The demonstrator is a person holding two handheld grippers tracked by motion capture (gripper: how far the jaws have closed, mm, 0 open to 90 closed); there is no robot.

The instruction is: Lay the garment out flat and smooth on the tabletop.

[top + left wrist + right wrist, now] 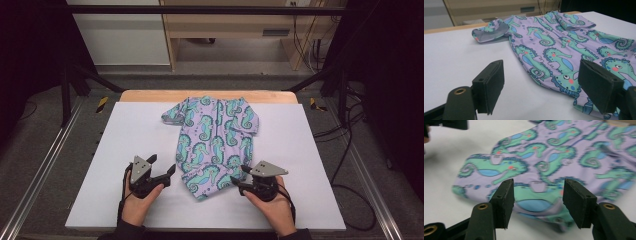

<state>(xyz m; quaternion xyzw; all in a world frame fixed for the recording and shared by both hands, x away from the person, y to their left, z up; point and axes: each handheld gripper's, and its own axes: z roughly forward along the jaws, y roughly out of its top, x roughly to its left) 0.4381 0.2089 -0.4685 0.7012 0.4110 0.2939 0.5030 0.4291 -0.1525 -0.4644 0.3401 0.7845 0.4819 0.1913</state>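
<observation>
High view: seahorse-print garment (212, 142) lies on white tabletop (125, 135), unobstructed.

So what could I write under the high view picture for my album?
Two hands bring open tongs, left and right, to the near end of a seahorse shirt on a white table.

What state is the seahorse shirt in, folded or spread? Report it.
Partly folded: the seahorse shirt lies flat, its lower part narrowed, one sleeve turned over.
</observation>
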